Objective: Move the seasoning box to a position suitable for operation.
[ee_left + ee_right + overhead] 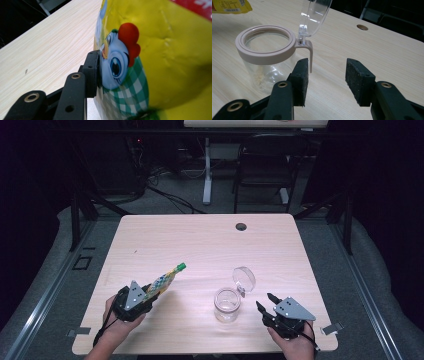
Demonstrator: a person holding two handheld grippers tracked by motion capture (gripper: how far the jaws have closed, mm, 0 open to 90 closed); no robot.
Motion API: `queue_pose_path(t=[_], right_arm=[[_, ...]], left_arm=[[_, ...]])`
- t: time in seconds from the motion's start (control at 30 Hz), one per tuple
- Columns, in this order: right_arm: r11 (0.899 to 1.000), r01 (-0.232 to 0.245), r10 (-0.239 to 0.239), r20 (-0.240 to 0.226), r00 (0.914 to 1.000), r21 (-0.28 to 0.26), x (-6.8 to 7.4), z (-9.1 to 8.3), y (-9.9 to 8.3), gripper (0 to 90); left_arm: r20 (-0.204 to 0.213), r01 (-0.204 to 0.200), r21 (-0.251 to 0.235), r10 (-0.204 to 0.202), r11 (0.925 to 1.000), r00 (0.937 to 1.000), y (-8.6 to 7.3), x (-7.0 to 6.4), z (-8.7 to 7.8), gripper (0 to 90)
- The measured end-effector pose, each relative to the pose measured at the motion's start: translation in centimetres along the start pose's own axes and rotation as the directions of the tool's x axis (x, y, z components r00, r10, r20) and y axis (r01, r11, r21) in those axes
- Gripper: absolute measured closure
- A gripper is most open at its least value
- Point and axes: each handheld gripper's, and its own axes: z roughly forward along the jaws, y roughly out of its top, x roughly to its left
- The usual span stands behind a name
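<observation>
My left gripper [148, 294] is shut on a yellow pouch [162, 282] with a green cap, held slanting up to the right above the table's left front. Close up, the pouch [155, 57] shows a cartoon chicken print, pressed against one black pad [93, 72]. A clear glass jar [227, 304] with a pale pink rim stands at the front middle, its clear hinged lid [244, 278] flipped up. The jar [265, 53] has a few crumbs at its bottom. My right gripper [266, 302] is open just right of the jar, and between its jaws [326, 77] is bare table.
The light wooden table [200, 245] has a round cable hole [241, 226] near its far edge. Beyond it stand a dark chair [265, 165] and a white desk leg [207, 170]. Metal clips sit at the table's front corners.
</observation>
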Motion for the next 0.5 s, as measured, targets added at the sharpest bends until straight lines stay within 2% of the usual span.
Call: queue_pose_path(t=[0.07, 0.17, 0.2, 0.3, 0.4, 0.5], right_arm=[[1.0, -0.003, 0.003, 0.0, 1.0, -0.002, 0.0, 0.0, 0.0, 54.3], [1.0, 0.005, -0.005, -0.004, 1.0, 0.007, 0.0, -0.1, 0.1, 58.0], [1.0, 0.005, -0.005, -0.004, 1.0, 0.007, 0.0, -0.1, 0.1, 58.0], [0.999, 0.029, -0.029, -0.009, 0.9995, 0.018, 0.2, -0.1, 0.2, 61.5], [0.999, 0.036, -0.036, -0.007, 0.9993, 0.02, 0.3, -0.1, 0.3, 63.6], [0.998, 0.062, -0.062, -0.003, 0.9981, 0.019, 0.6, -0.3, 0.5, 65.9]], left_arm=[[-0.002, -0.003, 0.003, 0.003, 1.0, 1.0, 0.0, -0.1, 0.0, 62.4], [-0.02, -0.042, 0.012, 0.042, 0.999, 0.9989, 0.2, -0.6, 0.0, 62.4], [-0.02, -0.042, 0.012, 0.042, 0.999, 0.9989, 0.2, -0.6, 0.0, 62.4], [-0.029, -0.076, 0.023, 0.076, 0.9969, 0.9967, 0.5, -1.1, 0.0, 62.4], [-0.034, -0.086, 0.024, 0.086, 0.996, 0.9957, 0.6, -1.4, 0.1, 62.4], [-0.035, -0.117, 0.032, 0.118, 0.9926, 0.9924, 0.8, -1.8, 0.1, 62.5]])
